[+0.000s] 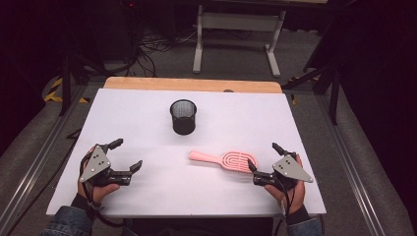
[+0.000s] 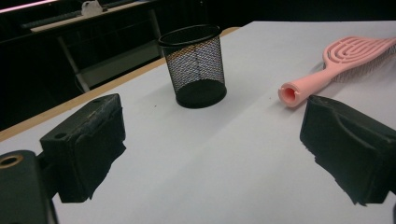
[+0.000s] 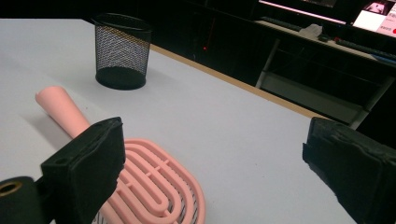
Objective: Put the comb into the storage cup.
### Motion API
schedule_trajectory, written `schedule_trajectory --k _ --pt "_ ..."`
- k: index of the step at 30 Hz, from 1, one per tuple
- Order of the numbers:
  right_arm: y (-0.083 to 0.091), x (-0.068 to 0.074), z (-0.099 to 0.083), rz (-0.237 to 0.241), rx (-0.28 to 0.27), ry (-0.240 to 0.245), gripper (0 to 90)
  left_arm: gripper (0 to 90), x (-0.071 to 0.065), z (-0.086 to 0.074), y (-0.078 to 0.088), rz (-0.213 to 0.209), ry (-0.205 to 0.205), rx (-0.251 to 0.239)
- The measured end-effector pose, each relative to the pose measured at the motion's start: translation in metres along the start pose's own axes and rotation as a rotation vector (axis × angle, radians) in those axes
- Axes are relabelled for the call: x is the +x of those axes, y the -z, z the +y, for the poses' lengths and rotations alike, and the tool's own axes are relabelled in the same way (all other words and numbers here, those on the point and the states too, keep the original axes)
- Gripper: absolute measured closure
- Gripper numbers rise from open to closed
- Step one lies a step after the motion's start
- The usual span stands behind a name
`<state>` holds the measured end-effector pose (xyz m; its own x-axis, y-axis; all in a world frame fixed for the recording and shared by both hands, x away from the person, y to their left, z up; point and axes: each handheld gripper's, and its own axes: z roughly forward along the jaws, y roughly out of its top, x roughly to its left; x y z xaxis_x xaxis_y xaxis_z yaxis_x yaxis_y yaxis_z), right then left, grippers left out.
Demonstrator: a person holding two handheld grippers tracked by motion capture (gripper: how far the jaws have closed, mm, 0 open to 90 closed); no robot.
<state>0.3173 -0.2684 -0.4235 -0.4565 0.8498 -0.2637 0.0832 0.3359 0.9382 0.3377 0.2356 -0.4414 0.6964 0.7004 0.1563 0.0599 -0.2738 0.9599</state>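
Observation:
A pink hairbrush lies flat on the white table, handle pointing left; the left gripper view shows its hollow handle end, and the right gripper view shows the slotted head. Behind it stands an upright black mesh cup. My left gripper rests near the front left of the table, jaws open and empty. My right gripper stands open just right of the brush head, nothing between its fingers, its left jaw close beside the head.
A wooden strip runs along the table's far edge. Beyond it stand a white metal frame and cables on the dark floor. Metal rails flank the table on both sides.

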Motion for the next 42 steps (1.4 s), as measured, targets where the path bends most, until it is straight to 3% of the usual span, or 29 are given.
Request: schedule_trajectory --k 10,15,25,29,33,36,37,42 --pt "-0.004 0.002 0.001 0.009 0.002 0.002 6.1 7.5 0.0 -0.002 0.008 -0.006 0.006 0.001" --pt "-0.006 0.004 0.004 0.048 0.025 -0.019 7.0 7.1 0.001 -0.005 0.016 -0.002 0.018 -0.001" --pt "-0.015 0.013 0.019 0.089 0.041 -0.022 18.6 7.2 0.002 -0.006 0.016 0.0 0.022 0.005" --pt "-0.02 0.017 0.027 0.078 0.048 -0.042 32.6 7.2 0.001 -0.006 0.015 -0.002 0.015 0.006" --pt "-0.03 0.023 0.038 0.099 0.063 -0.068 52.8 7.3 0.001 -0.007 0.016 -0.004 0.007 0.017" --pt "-0.047 0.036 0.046 0.137 0.1 -0.065 66.5 7.5 0.001 -0.007 0.016 -0.007 0.012 0.016" --pt "-0.047 0.036 0.046 0.137 0.1 -0.065 66.5 7.5 0.001 -0.007 0.016 -0.007 0.011 0.016" --pt "-0.067 0.055 0.051 0.162 0.156 -0.041 84.3 7.8 0.001 -0.008 0.015 -0.012 0.008 0.017"
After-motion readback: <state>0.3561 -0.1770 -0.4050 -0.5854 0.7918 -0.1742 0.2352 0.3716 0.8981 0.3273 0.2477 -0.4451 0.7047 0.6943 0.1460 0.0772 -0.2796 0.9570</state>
